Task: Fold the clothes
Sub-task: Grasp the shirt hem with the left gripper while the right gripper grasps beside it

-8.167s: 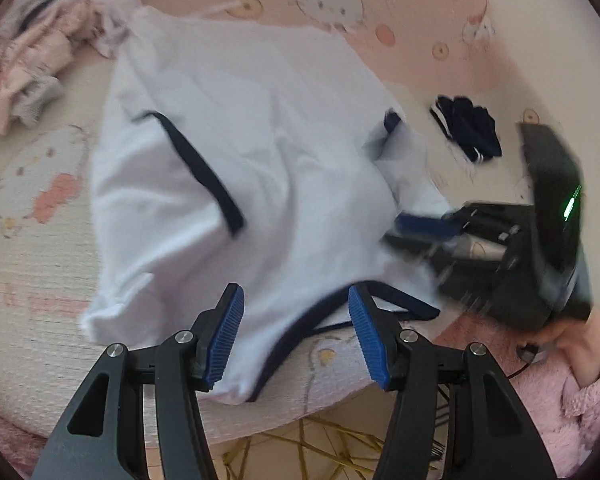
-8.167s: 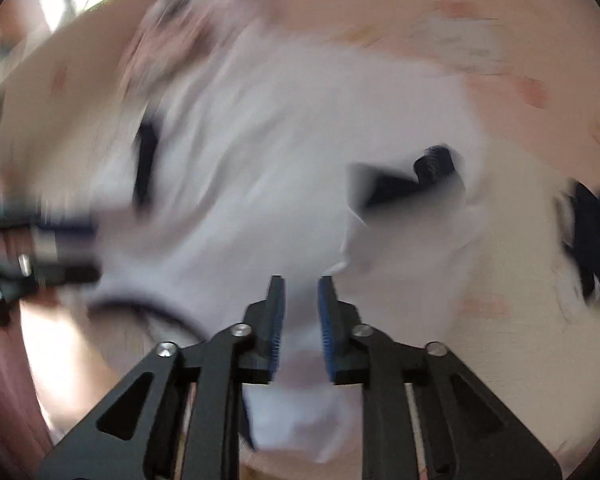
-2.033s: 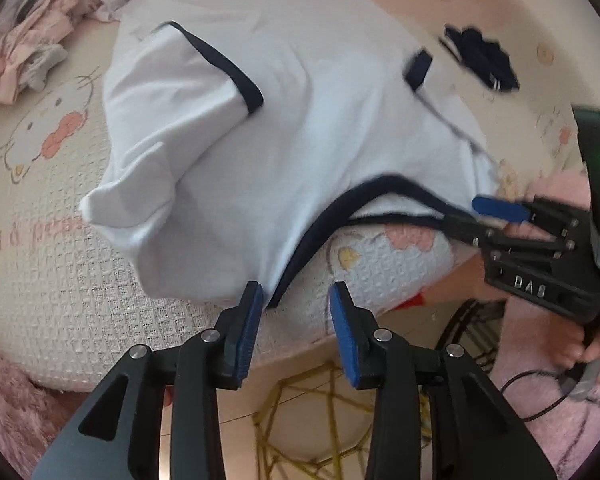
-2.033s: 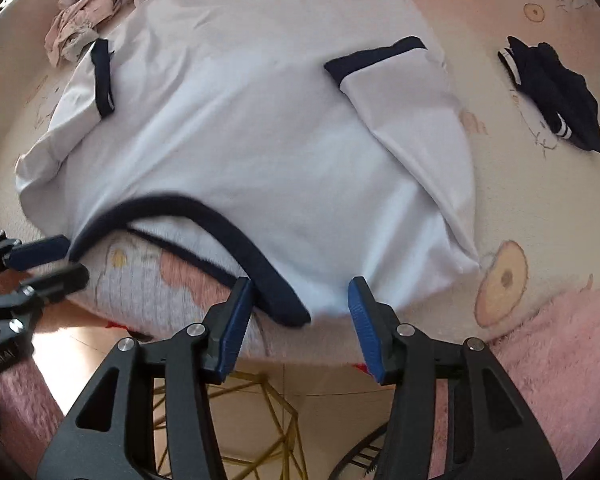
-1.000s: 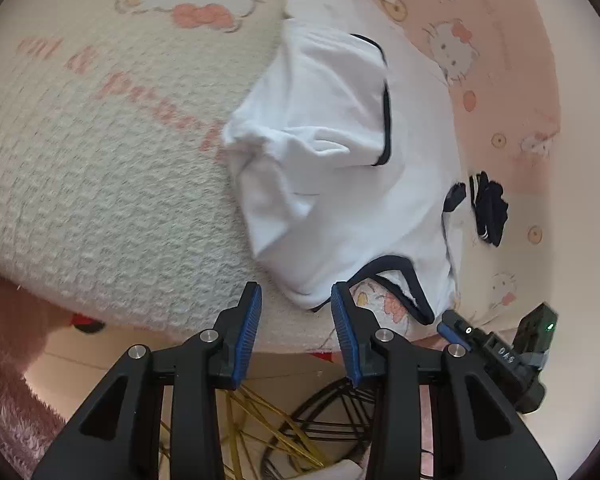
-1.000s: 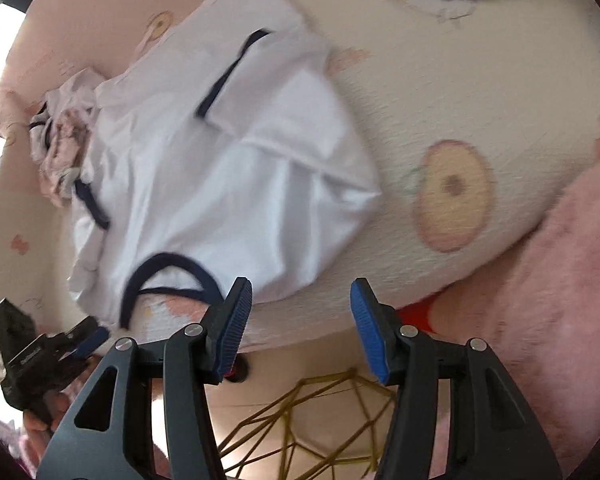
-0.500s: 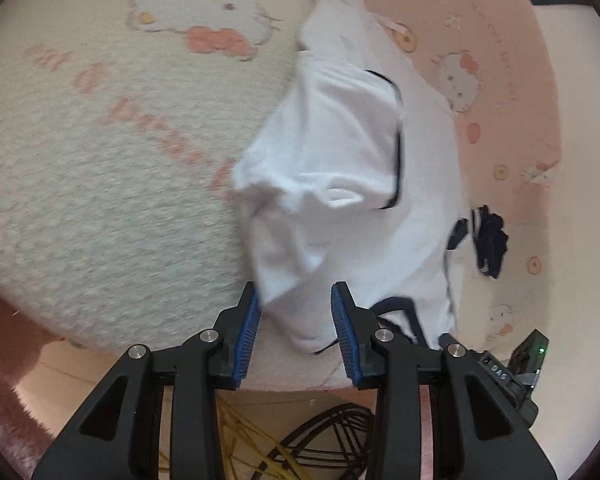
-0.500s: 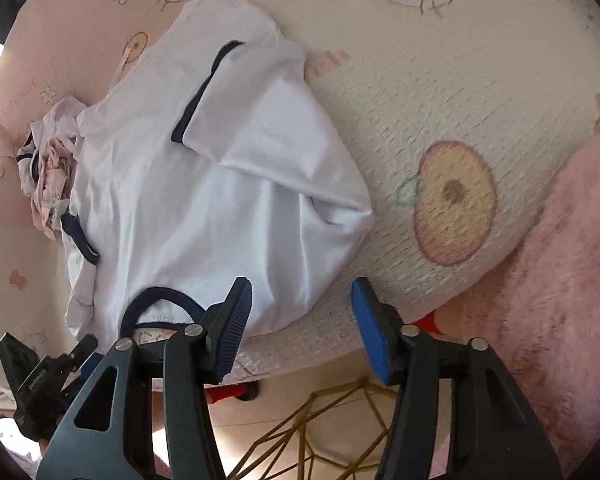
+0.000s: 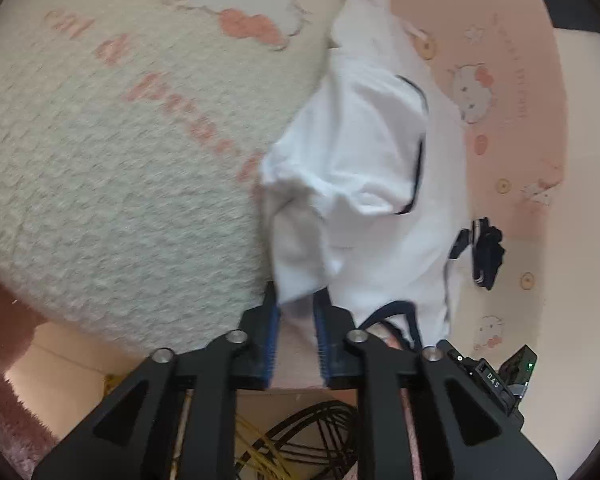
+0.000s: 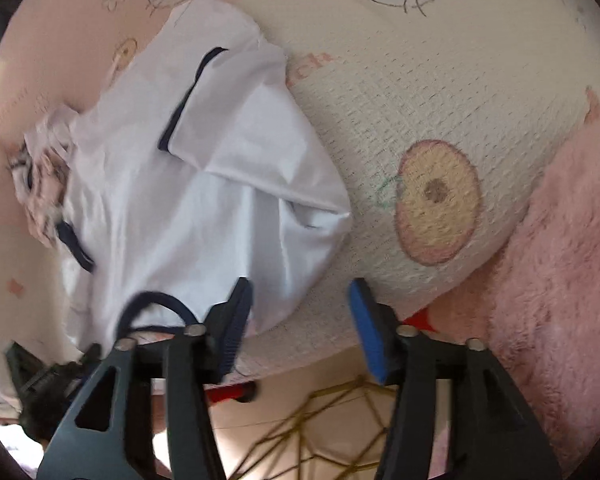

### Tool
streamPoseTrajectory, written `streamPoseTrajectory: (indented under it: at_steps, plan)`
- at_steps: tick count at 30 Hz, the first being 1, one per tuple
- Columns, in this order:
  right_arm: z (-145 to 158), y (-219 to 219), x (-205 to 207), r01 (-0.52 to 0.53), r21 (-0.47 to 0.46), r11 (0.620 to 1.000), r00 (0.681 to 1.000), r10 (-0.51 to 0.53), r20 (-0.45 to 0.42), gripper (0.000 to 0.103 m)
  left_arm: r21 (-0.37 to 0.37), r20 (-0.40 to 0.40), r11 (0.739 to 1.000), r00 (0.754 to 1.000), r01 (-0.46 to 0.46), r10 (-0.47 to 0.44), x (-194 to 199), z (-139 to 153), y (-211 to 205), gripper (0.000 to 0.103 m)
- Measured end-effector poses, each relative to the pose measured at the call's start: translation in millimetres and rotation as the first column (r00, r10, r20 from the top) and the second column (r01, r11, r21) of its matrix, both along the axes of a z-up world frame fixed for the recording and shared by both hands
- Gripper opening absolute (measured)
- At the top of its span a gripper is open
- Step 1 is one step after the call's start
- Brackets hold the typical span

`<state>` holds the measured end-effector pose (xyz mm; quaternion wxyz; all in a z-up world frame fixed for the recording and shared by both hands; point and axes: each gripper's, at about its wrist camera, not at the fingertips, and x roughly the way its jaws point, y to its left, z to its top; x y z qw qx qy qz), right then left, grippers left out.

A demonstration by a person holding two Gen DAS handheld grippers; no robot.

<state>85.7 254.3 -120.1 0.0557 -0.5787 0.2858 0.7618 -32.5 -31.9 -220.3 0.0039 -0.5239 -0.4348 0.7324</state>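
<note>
Left fingers (image 9: pixel 273 334) astride white shirt (image 9: pixel 360 168) corner

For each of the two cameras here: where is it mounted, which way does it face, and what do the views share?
Left wrist: on the left gripper, looking steeply down at the white shirt corner between its closing jaws.
Right wrist: on the right gripper, looking down at the shirt's other near corner; jaws opening, not pressing the fabric.
Shared: the shirt, the dark garment, the printed bedspread; each shows the other gripper.
</note>
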Motion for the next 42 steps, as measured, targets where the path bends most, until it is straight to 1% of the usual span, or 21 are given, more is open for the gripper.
streamPoseTrajectory:
  at_steps: [1,3,7,8,9,10,11,13,16,17,18,19,21,23,28,29,31,35,37,41,42]
  plan:
    - [0.9,-0.6,-0.6,-0.003,0.007,1.000,1.000,0.003,-0.010,0.065,-0.008,-0.015,1.000,1.000,0.017,-0.017,-3.6,2.0,5.5,0.034]
    - [1.8,-9.9,-7.1,-0.042,0.079,0.996,0.999,0.045,-0.026,0.067,-0.051,-0.030,0.997,0.998,0.053,-0.054,-10.7,5.1,16.6,0.041]
    - [-1.9,-42.4,-30.6,-0.139,0.255,0.957,0.988,0.150,-0.025,0.066,-0.150,-0.045,0.986,0.996,0.069,-0.076,-18.7,11.1,31.6,0.041]
    - [-2.9,-51.1,-35.9,-0.166,0.303,0.939,0.984,0.179,-0.018,0.061,-0.170,-0.045,0.983,0.996,0.067,-0.076,-18.7,12.5,33.5,0.041]
    - [-2.1,-57.4,-36.9,-0.199,0.352,0.914,0.976,0.217,-0.012,0.050,-0.196,-0.046,0.978,0.996,0.067,-0.077,-18.0,14.5,36.1,0.041]
    - [-0.3,-61.3,-36.2,-0.223,0.365,0.904,0.969,0.246,-0.018,0.043,-0.223,-0.048,0.973,0.996,0.067,-0.079,-17.2,16.5,38.8,0.041]
    - [0.7,-62.0,-34.6,-0.233,0.344,0.910,0.966,0.257,-0.027,0.031,-0.262,-0.051,0.963,0.996,0.064,-0.080,-16.7,19.8,41.3,0.041]
    - [2.5,-62.4,-31.4,-0.249,0.307,0.919,0.961,0.275,-0.043,0.030,-0.264,-0.058,0.963,0.996,0.054,-0.071,-18.9,20.2,40.7,0.042]
    - [-0.6,-51.2,-31.2,-0.228,0.267,0.936,0.967,0.250,-0.053,0.033,-0.194,-0.070,0.980,0.996,0.032,-0.047,-25.9,12.0,31.1,0.041]
    - [-0.9,-48.8,-32.9,-0.223,0.260,0.940,0.968,0.245,-0.058,0.035,-0.181,-0.072,0.983,0.996,0.035,-0.049,-27.8,11.5,30.0,0.038]
    - [-1.0,-50.7,-36.7,-0.230,0.269,0.935,0.965,0.254,-0.059,0.035,-0.165,-0.072,0.985,0.996,0.041,-0.054,-29.0,10.2,29.2,0.024]
    - [-1.2,-52.6,-40.5,-0.237,0.279,0.931,0.963,0.263,-0.060,0.033,-0.144,-0.070,0.989,0.996,0.038,-0.048,-27.9,8.5,27.8,0.016]
    - [1.9,-52.4,-39.0,-0.252,0.296,0.921,0.957,0.282,-0.063,0.021,-0.100,-0.073,0.995,0.997,0.020,-0.027,-23.2,6.2,24.0,0.015]
    - [13.3,-32.9,-36.0,-0.257,0.265,0.929,0.954,0.287,-0.082,0.019,-0.072,-0.078,0.997,0.997,0.011,-0.016,-19.8,5.9,21.2,0.015]
    - [13.1,-14.3,-23.5,-0.218,0.200,0.955,0.968,0.238,-0.082,0.026,-0.014,-0.060,1.000,0.998,-0.018,0.017,-24.7,-5.9,17.2,0.018]
    - [14.2,-11.6,-24.1,-0.211,0.184,0.960,0.969,0.230,-0.091,0.033,-0.042,-0.059,0.999,0.998,0.006,-0.009,-27.5,-5.0,20.4,0.018]
    - [16.3,-12.0,-23.4,-0.233,0.202,0.951,0.962,0.255,-0.095,0.035,-0.101,-0.055,0.993,0.996,0.059,-0.065,-32.2,-2.5,27.2,0.019]
    - [18.6,-15.6,-22.9,-0.262,0.213,0.941,0.953,0.288,-0.098,0.010,-0.084,-0.044,0.993,0.996,0.079,-0.083,-32.8,-4.1,25.0,0.020]
    - [23.1,-10.6,-18.9,-0.253,0.189,0.949,0.955,0.277,-0.109,0.007,-0.063,-0.039,0.996,0.998,0.056,-0.058,-30.4,-4.1,20.6,0.013]
    - [37.3,-8.5,-7.2,-0.253,0.209,0.945,0.948,0.286,-0.143,0.006,-0.152,-0.060,0.987,0.996,0.057,-0.067,-21.3,10.6,28.2,0.007]
    - [38.3,-24.1,-23.1,-0.262,0.240,0.935,0.940,0.303,-0.156,0.006,-0.170,-0.069,0.983,0.995,0.064,-0.077,-19.3,16.8,30.6,0.006]
